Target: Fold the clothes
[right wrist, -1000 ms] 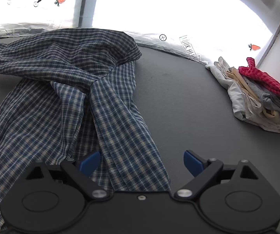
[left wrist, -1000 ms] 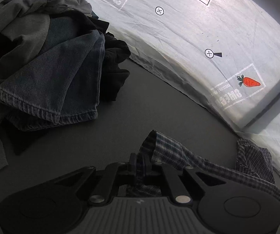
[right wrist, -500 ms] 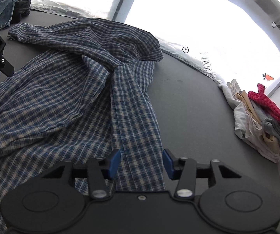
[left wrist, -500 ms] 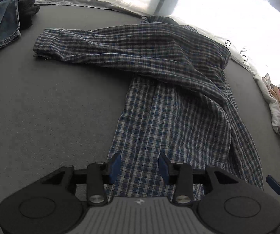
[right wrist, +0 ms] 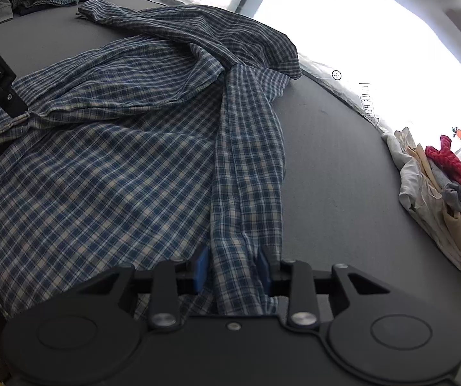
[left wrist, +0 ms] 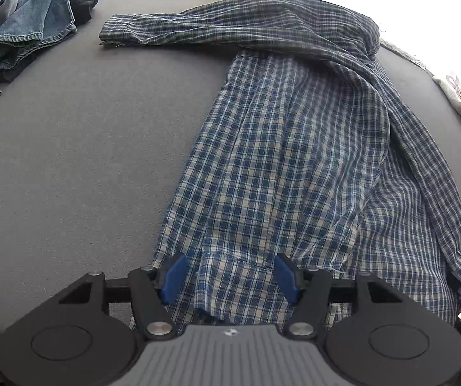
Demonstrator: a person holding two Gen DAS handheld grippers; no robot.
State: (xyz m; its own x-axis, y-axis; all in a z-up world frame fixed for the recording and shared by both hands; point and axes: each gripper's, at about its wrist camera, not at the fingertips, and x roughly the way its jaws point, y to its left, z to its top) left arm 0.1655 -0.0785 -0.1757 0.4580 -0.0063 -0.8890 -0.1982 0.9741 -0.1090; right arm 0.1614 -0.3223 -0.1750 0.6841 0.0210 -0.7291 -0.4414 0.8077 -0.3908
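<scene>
A blue-and-white plaid shirt [left wrist: 294, 148] lies spread and rumpled on the grey table [left wrist: 69, 148], its hem toward the cameras and its collar end bunched toward the far edge. One long sleeve [left wrist: 166, 29] stretches flat toward the left, ending near a heap of jeans and dark clothes [left wrist: 28, 25] in the far left corner. Another sleeve or front panel [right wrist: 246, 167] runs in a twisted band down the right side of the shirt toward the hem.

The left tool [left wrist: 230, 276] sits low over the hem with its blue-padded fingers [left wrist: 174, 276] spread apart, the hem cloth lying loosely between them and neither pad pressing on it. The right tool [right wrist: 233, 270] is at the lower end of the twisted band, its fingers [right wrist: 201, 267] standing on either side of the fabric with the cloth filling the gap between them; whether they are pinching it cannot be told. In the right wrist view, part of the left tool's body marked "GenRobot.AI" shows at the left edge, resting against the gathered hem.

A stack of folded clothes [right wrist: 436, 193], white, cream, grey and red, sits at the table's right edge, well apart from the shirt.
</scene>
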